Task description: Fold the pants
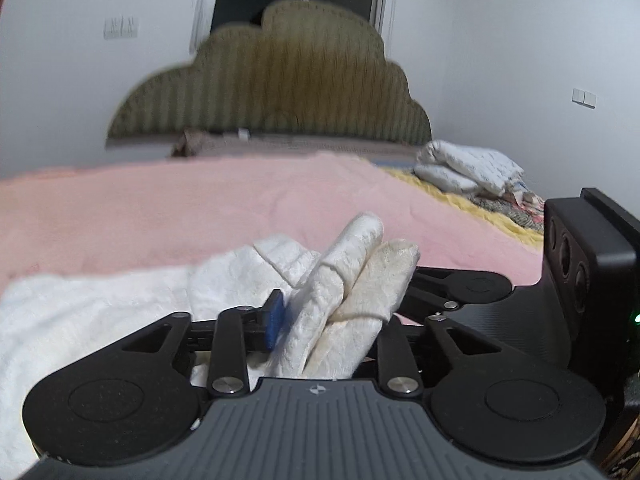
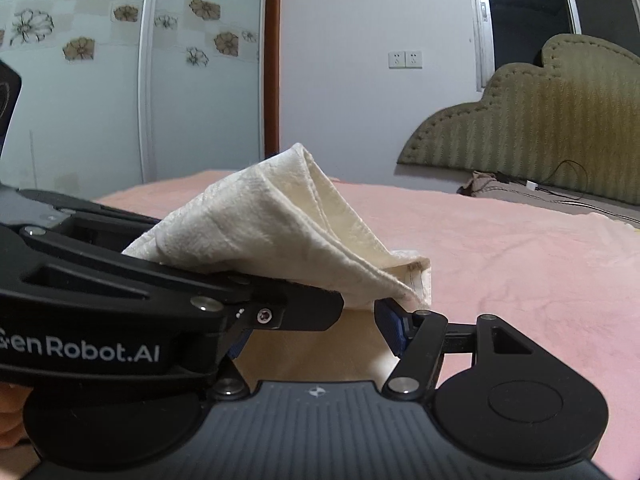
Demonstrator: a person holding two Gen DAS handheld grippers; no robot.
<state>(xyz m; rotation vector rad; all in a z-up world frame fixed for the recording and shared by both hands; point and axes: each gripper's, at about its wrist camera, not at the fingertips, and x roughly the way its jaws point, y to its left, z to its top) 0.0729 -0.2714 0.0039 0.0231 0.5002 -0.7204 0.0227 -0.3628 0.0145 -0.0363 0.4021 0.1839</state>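
Note:
The white textured pants (image 1: 120,300) lie on the pink bedcover (image 1: 200,208). My left gripper (image 1: 332,320) is shut on a bunched fold of the pants (image 1: 352,272), which sticks up between the blue pads. In the right wrist view the left gripper's black body (image 2: 120,304) crosses from the left, with a cream fold of the pants (image 2: 280,232) standing up over it. My right gripper (image 2: 320,332) has its jaws apart around the hanging cloth; only its right blue pad (image 2: 390,330) shows clearly. The right gripper's body (image 1: 580,280) shows at the right of the left wrist view.
A padded olive headboard (image 1: 272,92) stands behind the bed. Folded white bedding (image 1: 468,168) lies on a yellow blanket (image 1: 480,204) at the far right. A cable and charger (image 2: 532,184) lie near the headboard. A floral wardrobe (image 2: 120,60) stands to the left.

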